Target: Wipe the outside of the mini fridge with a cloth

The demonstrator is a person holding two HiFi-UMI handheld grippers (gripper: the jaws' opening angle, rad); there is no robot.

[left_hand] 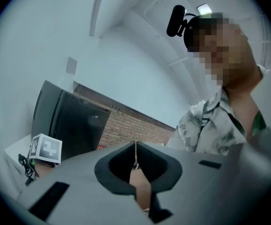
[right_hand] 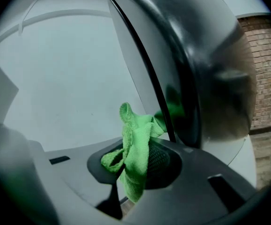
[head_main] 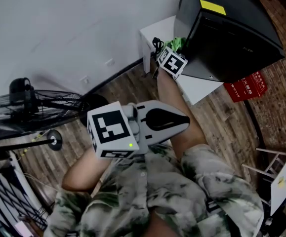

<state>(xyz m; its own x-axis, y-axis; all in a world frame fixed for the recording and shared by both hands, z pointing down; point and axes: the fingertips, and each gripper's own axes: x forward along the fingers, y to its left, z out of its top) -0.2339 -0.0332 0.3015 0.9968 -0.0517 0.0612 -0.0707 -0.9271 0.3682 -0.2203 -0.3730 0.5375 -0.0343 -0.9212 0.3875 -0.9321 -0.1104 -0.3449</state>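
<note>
Wood plank floor [head_main: 222,127] and a white wall [head_main: 73,28] framed the scene. The black mini fridge [head_main: 231,38] stood on a low white table [head_main: 199,88] against the wall. A black floor fan [head_main: 29,112] stood well apart from it at the left. A red crate [head_main: 246,87] sat on the floor just beside the table. The person's patterned shirt [head_main: 182,191] filled the lower head view.

The left gripper [head_main: 187,121] was held close to the chest and well apart from the fridge. Its jaws were pressed together with nothing between them.

The right gripper [right_hand: 140,144] was extended to the fridge's lower corner, near the table top. Its jaws were clenched on the green cloth [right_hand: 134,125]. The cloth was bunched, with one fold standing above the jaws and one end hanging below them. The upper fold lay at the fridge's dark edge, and a green reflection showed on the glossy side. Actual contact could not be confirmed.
</note>
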